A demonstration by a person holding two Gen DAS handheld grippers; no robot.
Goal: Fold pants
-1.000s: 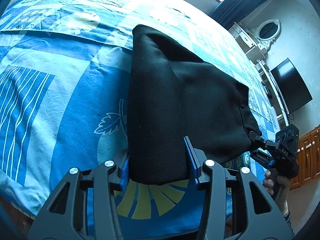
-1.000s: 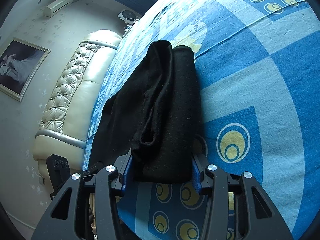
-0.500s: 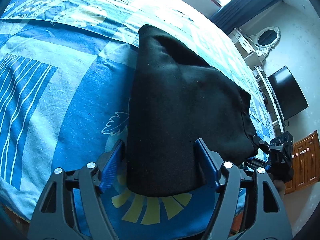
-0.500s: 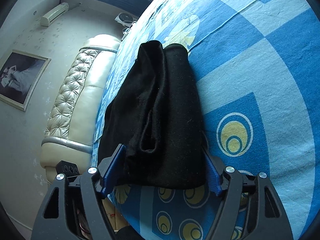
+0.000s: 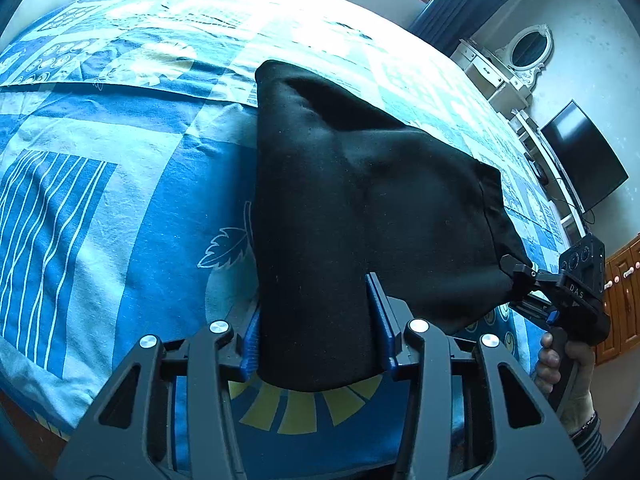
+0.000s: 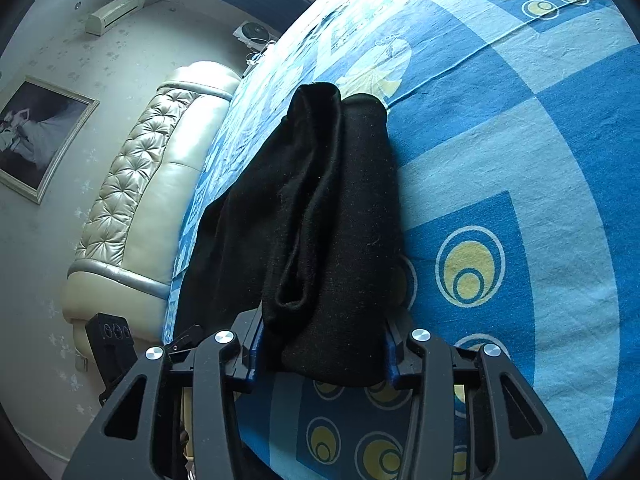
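The black pants (image 5: 352,208) are folded into a thick bundle and held up off the blue patterned bed sheet (image 5: 120,184). My left gripper (image 5: 316,344) is shut on one near corner of the bundle. My right gripper (image 6: 324,348) is shut on the other corner, where several folded layers (image 6: 320,220) show edge-on. The right gripper also shows in the left wrist view (image 5: 560,292) at the right, pinching the cloth. The far end of the pants rests on the bed.
The bed has a cream tufted headboard (image 6: 132,208). A dresser with an oval mirror (image 5: 528,48) and a dark TV screen (image 5: 580,156) stand along the far wall. Wooden cabinets (image 5: 624,280) are at the right.
Both grippers were open around the pants half a second ago and have closed on the cloth. The near edge of the bundle is lifted slightly.
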